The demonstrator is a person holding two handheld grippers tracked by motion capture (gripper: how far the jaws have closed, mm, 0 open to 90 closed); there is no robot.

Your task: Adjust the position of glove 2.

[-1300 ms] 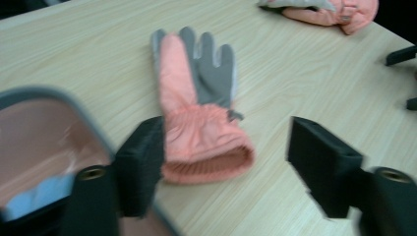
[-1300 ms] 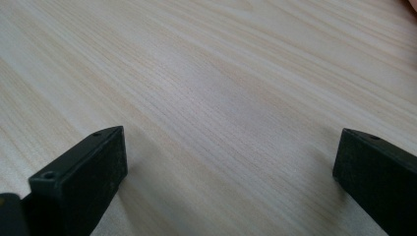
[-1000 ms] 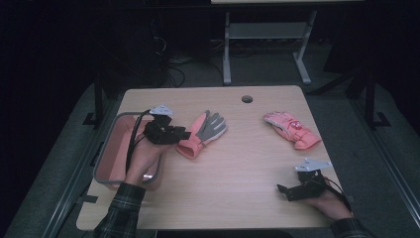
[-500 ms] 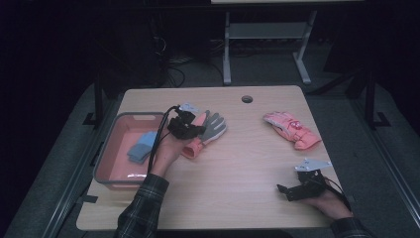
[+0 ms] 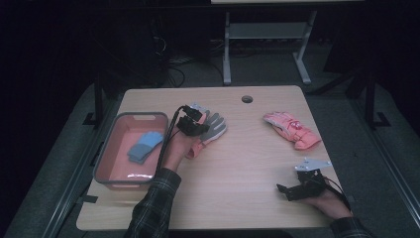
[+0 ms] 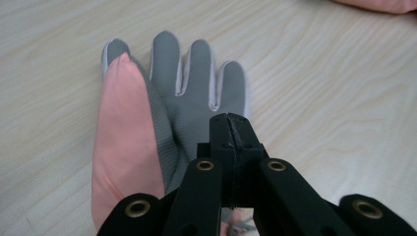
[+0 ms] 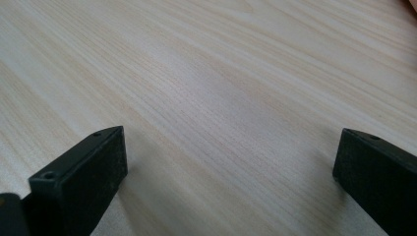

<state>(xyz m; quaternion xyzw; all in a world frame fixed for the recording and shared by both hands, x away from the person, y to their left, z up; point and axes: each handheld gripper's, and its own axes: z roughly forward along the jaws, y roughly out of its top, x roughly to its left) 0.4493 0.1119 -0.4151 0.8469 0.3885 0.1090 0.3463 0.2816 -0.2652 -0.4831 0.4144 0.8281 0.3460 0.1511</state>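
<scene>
We had the left claw point(image 6: 229, 123) clamped shut, empty, low over the grey-and-pink glove point(image 6: 162, 118) on the bench point(image 5: 237, 168), likely lining up a grab; the right claw point(image 5: 289, 191) rested wide open.

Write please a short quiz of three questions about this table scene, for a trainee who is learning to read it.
1. True or false: the fingers of the left gripper are closed together above the grey-and-pink glove.
2. What lies inside the pink bin? A) a pink glove B) a blue glove C) a cable
3. Fill in: the right gripper rests with its fingers ____ over the bare wooden table.

Key
1. True; nothing is seen pinched between them.
2. B, the blue glove. The pink glove lies on the table at the far right.
3. open
</scene>
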